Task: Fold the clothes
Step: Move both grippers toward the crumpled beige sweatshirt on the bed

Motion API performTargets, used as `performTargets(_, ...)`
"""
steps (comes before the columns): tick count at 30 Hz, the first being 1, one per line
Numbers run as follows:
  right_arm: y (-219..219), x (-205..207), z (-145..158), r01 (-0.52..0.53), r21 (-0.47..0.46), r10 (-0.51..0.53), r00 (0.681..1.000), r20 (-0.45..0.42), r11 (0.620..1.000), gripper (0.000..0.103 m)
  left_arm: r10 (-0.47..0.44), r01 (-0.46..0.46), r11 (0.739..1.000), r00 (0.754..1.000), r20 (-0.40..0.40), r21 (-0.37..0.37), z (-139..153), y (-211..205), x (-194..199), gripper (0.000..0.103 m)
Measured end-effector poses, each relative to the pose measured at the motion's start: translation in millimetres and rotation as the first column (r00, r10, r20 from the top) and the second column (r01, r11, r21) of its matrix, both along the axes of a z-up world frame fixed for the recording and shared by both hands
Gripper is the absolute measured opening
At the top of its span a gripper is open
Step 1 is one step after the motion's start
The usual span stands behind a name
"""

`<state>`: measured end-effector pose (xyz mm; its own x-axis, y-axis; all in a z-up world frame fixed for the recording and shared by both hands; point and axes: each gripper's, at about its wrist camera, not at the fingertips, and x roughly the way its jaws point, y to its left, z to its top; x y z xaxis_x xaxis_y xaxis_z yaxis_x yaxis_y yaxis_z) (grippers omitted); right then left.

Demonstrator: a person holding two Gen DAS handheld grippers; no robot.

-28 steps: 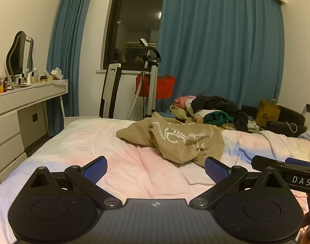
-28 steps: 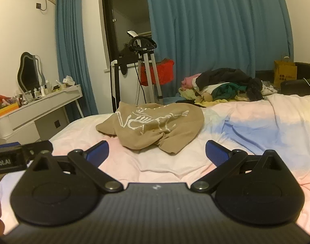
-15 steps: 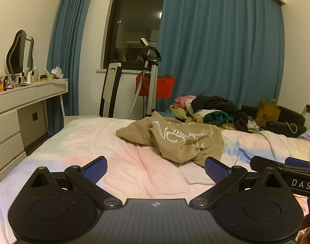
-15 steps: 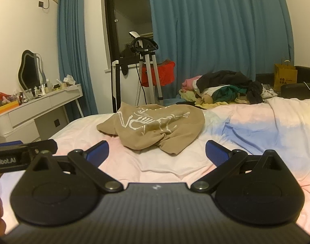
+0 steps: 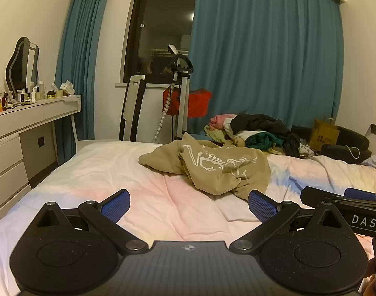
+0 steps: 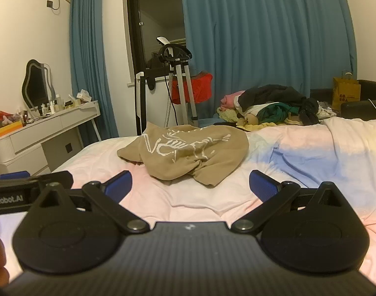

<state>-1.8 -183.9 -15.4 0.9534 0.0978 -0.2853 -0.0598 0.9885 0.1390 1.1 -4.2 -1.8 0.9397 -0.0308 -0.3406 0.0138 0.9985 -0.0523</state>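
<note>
A crumpled tan garment with a white printed design lies in a heap on the pink and blue bed cover. My left gripper hovers open over the near part of the bed, short of the garment, nothing between its blue pads. My right gripper is likewise open and empty, its fingers framing the garment's near edge from a distance. Each gripper shows at the edge of the other's view, side by side.
A pile of mixed clothes sits at the bed's far side. A white dressing table with a mirror stands left. A chair, a garment steamer stand, blue curtains and a yellow paper bag are behind.
Both views have barely shifted; the right gripper has drifted slightly, and the garment lies as before.
</note>
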Motion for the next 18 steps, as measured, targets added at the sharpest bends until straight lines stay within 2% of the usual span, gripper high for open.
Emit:
performTargets(8, -6, 1, -2, 0.021, -0.003, -0.021, 1.000, 0.000, 1.000, 0.103, -0.002, 0.003, 1.000, 1.000, -0.010, 0.008, 5, -1, 4, 0.103)
performTargets(11, -13, -4, 5, 0.069, 0.022, -0.069, 0.997, 0.021, 0.997, 0.103, -0.003, 0.003, 1.000, 1.000, -0.013, 0.025, 10, -4, -2, 0.103)
performTargets(13, -20, -4, 11, 0.085, 0.088, -0.087, 0.996, 0.026, 0.993, 0.103, -0.028, 0.029, 0.999, 0.999, -0.020, 0.018, 15, -7, -7, 0.103)
performTargets(15, -27, -2, 21, 0.093, 0.160, -0.094, 0.996, -0.004, 0.983, 0.103, -0.041, 0.041, 0.999, 0.998, -0.043, 0.001, 21, -8, -11, 0.103)
performTargets(18, -32, -9, 51, 0.097, 0.200, -0.092, 0.995, -0.033, 0.975, 0.103, -0.051, 0.051, 0.999, 0.997, -0.053, -0.019, 35, -7, -20, 0.103)
